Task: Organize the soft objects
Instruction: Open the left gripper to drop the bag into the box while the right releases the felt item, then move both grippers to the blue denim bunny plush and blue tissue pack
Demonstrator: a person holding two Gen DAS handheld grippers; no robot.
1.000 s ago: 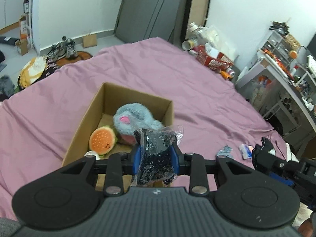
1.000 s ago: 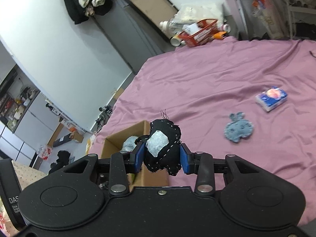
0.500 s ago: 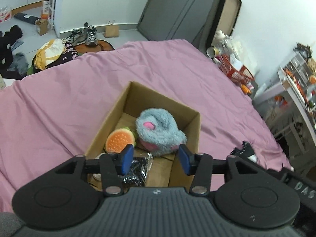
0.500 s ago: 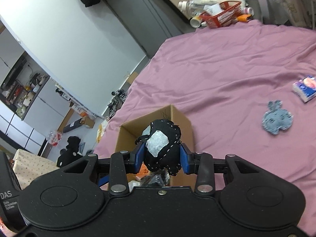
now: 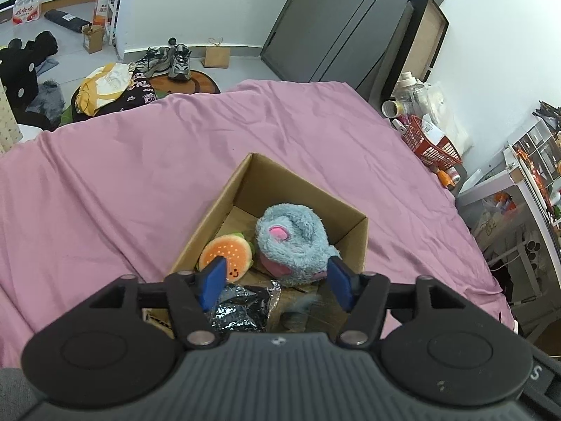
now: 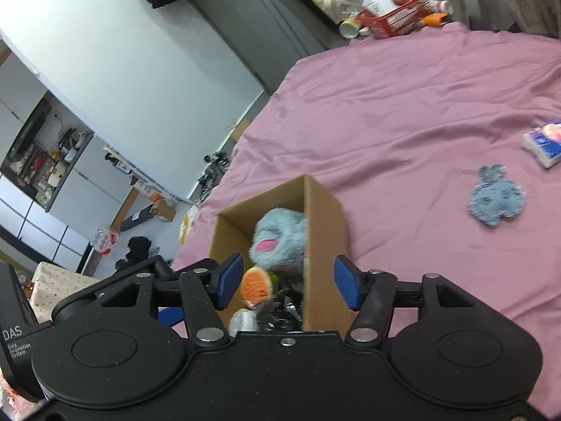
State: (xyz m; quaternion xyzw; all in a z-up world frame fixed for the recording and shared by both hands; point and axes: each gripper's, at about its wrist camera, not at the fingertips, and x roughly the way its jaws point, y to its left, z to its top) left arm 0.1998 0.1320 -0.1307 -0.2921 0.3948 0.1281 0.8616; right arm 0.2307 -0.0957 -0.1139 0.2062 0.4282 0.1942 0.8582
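An open cardboard box stands on the purple bed sheet. Inside lie a fluffy blue plush, an orange burger plush and a shiny black plastic bag. My left gripper hovers over the box's near end, its jaws opening with nothing between them. My right gripper hangs above the box's near corner, its jaws also opening and empty. The black stitched plush is not visible. A flat blue bunny toy and a tissue packet lie on the sheet to the right.
A red basket with bottles and cups sits past the bed's far corner. Shoes, clothes and small cartons lie on the floor beyond the bed. A desk with shelves stands on the right.
My left gripper let go of the black bag, which now lies in the box. My right gripper opened and the black stitched plush has left its jaws. Both cameras came closer over the box.
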